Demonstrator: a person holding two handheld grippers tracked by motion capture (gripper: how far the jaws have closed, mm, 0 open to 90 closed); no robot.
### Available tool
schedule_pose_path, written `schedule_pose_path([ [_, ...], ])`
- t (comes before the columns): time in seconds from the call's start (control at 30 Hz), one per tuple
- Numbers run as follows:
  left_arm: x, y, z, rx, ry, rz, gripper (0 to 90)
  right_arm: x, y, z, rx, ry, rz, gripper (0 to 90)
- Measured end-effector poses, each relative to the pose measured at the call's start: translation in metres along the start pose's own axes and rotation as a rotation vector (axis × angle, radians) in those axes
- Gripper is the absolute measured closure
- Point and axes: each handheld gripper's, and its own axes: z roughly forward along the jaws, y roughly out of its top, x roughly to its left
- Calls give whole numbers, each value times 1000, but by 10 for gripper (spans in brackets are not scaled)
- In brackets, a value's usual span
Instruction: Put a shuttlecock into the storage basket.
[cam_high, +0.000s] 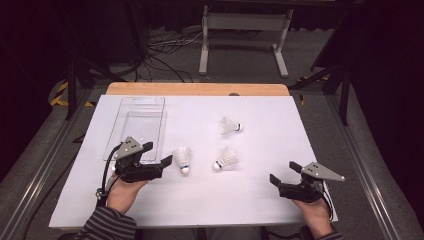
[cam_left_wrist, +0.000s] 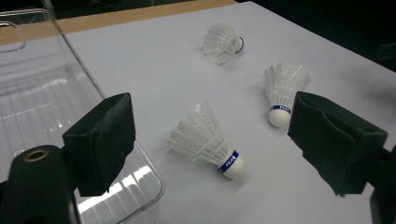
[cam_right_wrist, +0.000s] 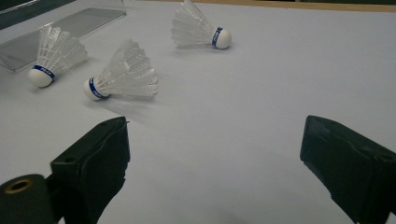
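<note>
Left gripper (cam_high: 157, 154): jaws apart, empty, just beside nearest shuttlecock (cam_high: 182, 159) | Right gripper (cam_high: 284, 172): jaws apart, empty | Clear tray (cam_high: 150, 103): holds nothing | Three shuttlecocks lie on table (cam_high: 260, 195)

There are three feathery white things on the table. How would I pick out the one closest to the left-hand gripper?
Start at the clear plastic tray on the left half of the white table. Just off the tray's near right corner lies a white shuttlecock, right by the open jaws of the left gripper. Unlike the other two shuttlecocks, its cork tip points toward the person.
</note>
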Motion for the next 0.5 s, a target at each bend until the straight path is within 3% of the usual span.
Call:
schedule_pose_path([
  [0.5, -7, 6, 14, 16, -25, 6, 158, 0, 0, 0, -1, 2, -1, 90],
])
